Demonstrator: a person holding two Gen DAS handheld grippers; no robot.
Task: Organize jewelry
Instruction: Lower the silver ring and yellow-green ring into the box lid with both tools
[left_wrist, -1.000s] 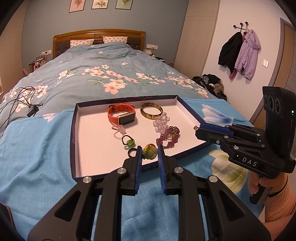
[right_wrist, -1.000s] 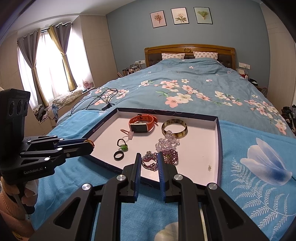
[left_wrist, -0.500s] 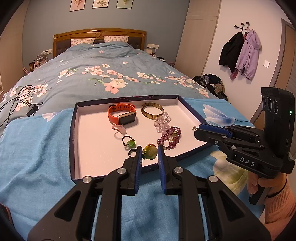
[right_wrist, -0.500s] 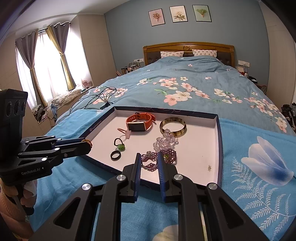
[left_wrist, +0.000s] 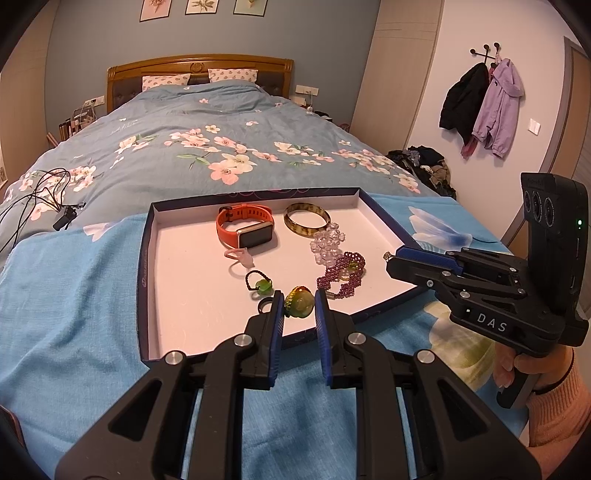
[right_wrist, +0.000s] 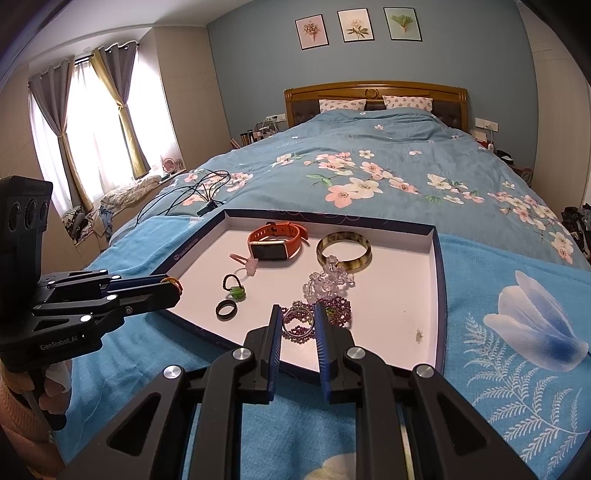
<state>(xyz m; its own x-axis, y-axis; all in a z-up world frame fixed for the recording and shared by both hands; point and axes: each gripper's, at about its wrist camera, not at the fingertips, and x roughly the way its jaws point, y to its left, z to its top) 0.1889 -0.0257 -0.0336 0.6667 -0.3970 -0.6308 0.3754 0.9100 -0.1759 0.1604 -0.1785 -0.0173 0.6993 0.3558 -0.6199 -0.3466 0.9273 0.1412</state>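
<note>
A shallow white tray with dark blue walls (left_wrist: 144, 258) lies on a blue floral bedspread (left_wrist: 66, 317), seen from two handheld grippers.

The left gripper (left_wrist: 299, 304) is closed on a green and amber ring (left_wrist: 300, 302), pinched between its blue pads above the tray's near edge, at about six o'clock on the tray. The right gripper (right_wrist: 297, 317) is closed on a thin silver ring (right_wrist: 296, 318), held above a purple beaded bracelet (right_wrist: 338, 312).

Inside the tray, an orange smartwatch (right_wrist: 275, 245) sits at twelve o'clock. A mottled bangle (right_wrist: 344, 250) lies just to its right, near one o'clock. A clear crystal bracelet (right_wrist: 327, 282) sits at the centre. A pink ring (right_wrist: 245, 262), a beaded ring with a green stone (right_wrist: 233, 286) and a plain black ring (right_wrist: 226, 309) lie toward nine o'clock.
</note>
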